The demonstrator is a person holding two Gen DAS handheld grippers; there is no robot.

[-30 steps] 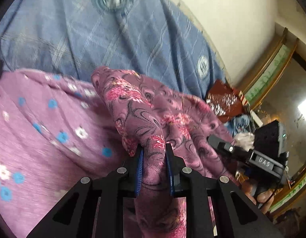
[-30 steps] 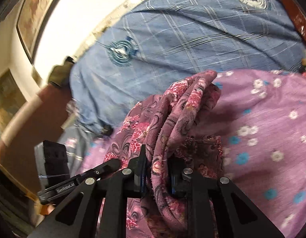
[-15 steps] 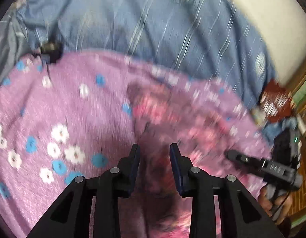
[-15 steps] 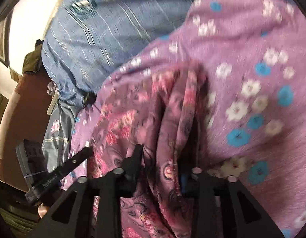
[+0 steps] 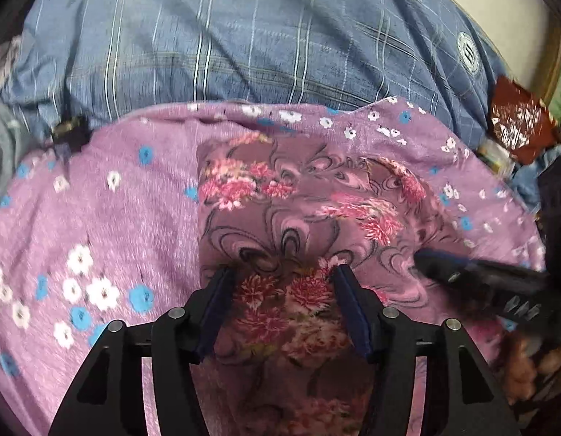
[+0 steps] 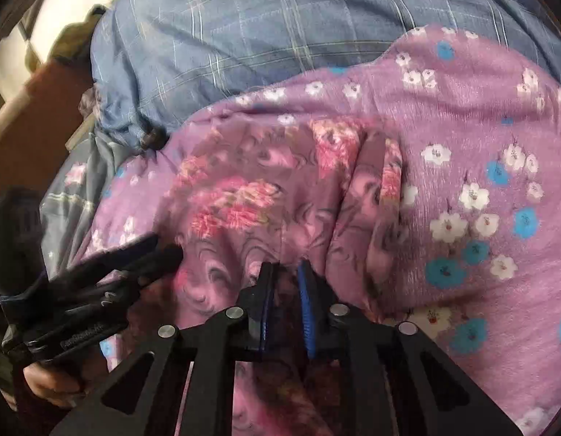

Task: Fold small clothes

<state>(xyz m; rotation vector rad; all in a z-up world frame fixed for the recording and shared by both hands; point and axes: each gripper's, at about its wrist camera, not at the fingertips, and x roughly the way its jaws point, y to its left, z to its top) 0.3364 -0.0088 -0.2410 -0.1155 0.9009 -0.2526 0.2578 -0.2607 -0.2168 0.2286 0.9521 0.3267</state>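
Observation:
A mauve garment with a pink floral and swirl print point(image 5: 291, 218) lies folded and flat on a purple flowered blanket point(image 5: 98, 239). My left gripper point(image 5: 284, 283) is open, its jaws wide apart above the garment's near edge, holding nothing. The garment also shows in the right wrist view point(image 6: 265, 196), bunched in ridges. My right gripper point(image 6: 285, 272) has its jaws close together with a fold of the garment between them. The right gripper shows in the left wrist view point(image 5: 473, 276), and the left gripper shows in the right wrist view point(image 6: 109, 272).
A blue plaid bedcover point(image 5: 244, 47) lies beyond the blanket. A dark red packet point(image 5: 516, 123) and clutter sit at the far right. In the right wrist view a brown wooden surface point(image 6: 29, 120) lies at the left.
Both grippers have lowered the lifted garment onto the blanket. My left gripper has opened and let go of it. The right gripper's jaws stay narrow on the fabric.

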